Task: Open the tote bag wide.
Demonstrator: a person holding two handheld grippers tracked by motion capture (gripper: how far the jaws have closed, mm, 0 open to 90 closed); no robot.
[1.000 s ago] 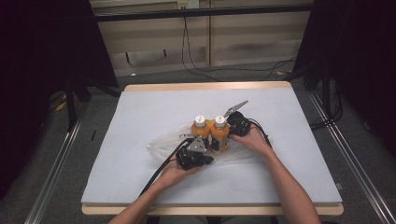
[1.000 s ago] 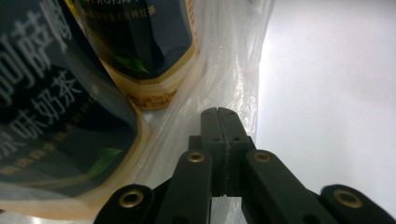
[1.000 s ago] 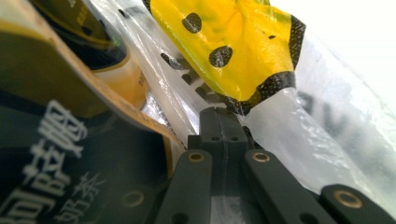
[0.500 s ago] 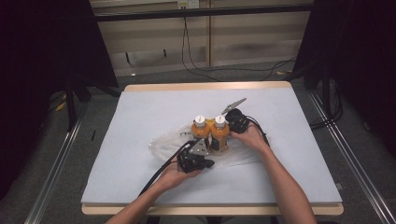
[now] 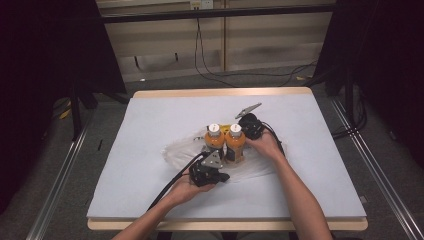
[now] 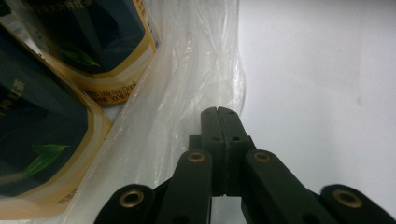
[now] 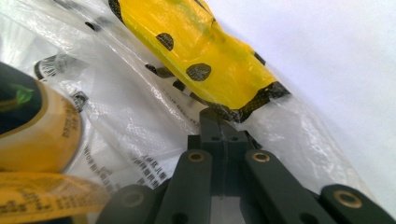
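Black left gripper [image 5: 208,172] nearest worktop's front edge, jaws clenched on clear plastic bag [image 5: 175,149] edge. Two orange bottles [image 5: 225,143] upright mid-worktop, touching, standing on bag. Right gripper [image 5: 250,126] just behind bottles, jaws pinched together on bag film beside yellow black-spotted packet [image 7: 210,60]. White worktop [image 5: 150,120] bare toward far edge.

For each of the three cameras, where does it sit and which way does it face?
High view: fixed above the person's side, facing forward and down on the table; both forearms enter from below.
Left gripper view: rides the left gripper, looking along its closed jaws at the plastic bag.
Right gripper view: rides the right gripper, jaws closed.
Shared: bag and orange bottles.
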